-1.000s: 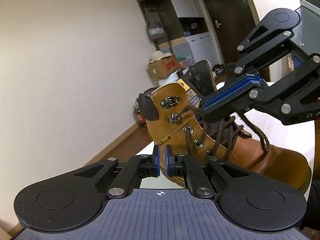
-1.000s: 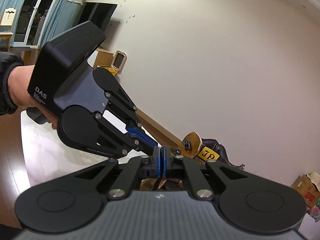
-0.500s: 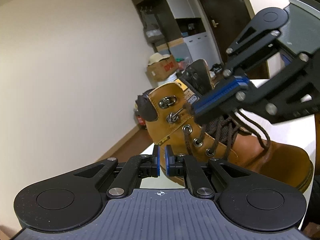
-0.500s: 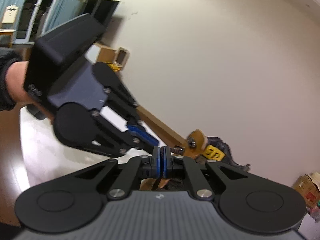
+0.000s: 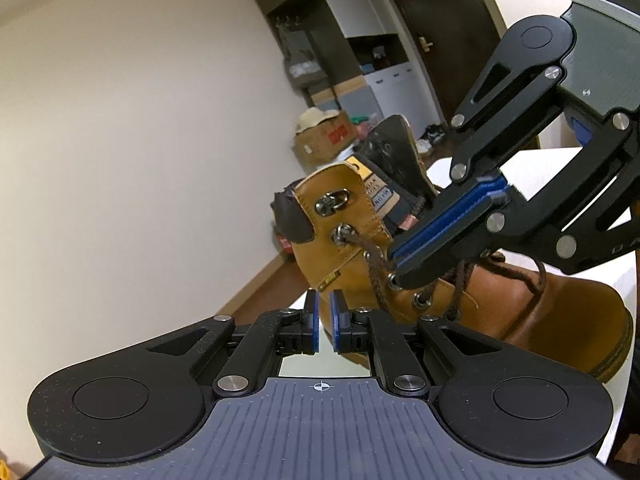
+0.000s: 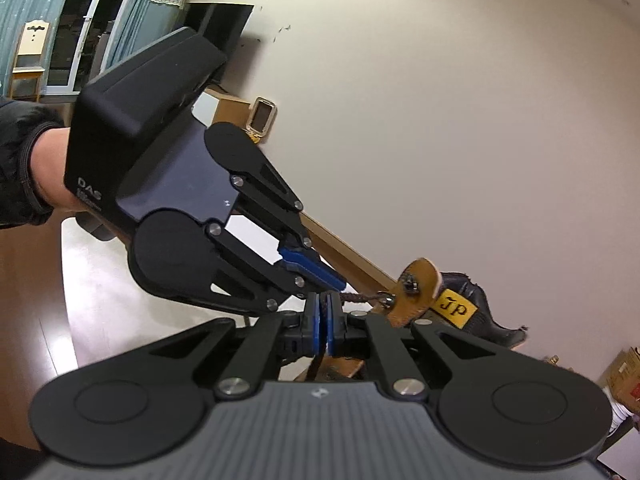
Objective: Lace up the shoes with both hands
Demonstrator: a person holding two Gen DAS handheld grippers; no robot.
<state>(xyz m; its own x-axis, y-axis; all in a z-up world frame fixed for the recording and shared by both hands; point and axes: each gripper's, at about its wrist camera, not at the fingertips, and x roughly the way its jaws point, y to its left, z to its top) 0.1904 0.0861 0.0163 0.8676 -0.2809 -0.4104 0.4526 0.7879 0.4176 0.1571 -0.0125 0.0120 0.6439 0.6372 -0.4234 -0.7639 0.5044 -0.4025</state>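
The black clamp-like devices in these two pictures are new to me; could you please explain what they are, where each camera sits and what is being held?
There is no robot here. A person holds a two-finger gripper in each hand, and each carries a wide-angle camera that looks along its own fingers. That is why black fingers with blue pads fill the bottom of both pictures.

The left wrist view shows the left gripper at the bottom, slightly open and empty. Ahead, a tan boot lies on a white table. The right gripper comes in from the right, shut on the brown lace.

The right wrist view shows the same scene from the other side, including the hand that holds the left gripper.
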